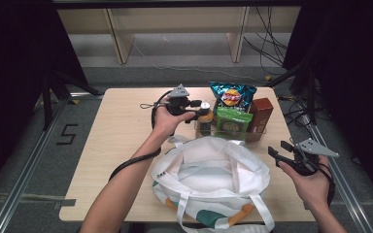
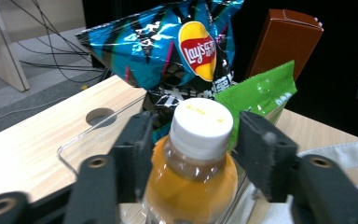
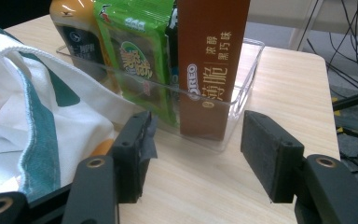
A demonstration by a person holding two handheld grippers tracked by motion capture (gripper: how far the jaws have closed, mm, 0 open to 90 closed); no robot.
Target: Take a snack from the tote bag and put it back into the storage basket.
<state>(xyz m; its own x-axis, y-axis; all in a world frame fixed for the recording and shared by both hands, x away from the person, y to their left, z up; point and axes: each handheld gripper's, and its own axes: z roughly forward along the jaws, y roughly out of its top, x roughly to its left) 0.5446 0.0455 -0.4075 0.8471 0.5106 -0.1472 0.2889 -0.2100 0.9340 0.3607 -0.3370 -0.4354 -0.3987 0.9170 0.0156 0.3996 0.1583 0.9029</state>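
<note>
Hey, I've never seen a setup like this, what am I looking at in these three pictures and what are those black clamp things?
A person sits at a wooden table holding a hand-operated two-jaw gripper in each hand. One picture is taken from above; the other two come from small cameras riding on each gripper, looking along its black jaws.

On the table stands a clear plastic bin holding an orange drink bottle, a blue Lay's chip bag, a green snack packet and a brown Oreo box. In front lies an open white tote bag with green trim.

The left gripper has its jaws either side of the bottle's white cap, with gaps showing, so not clamped. The right gripper is open and holds nothing.
</note>
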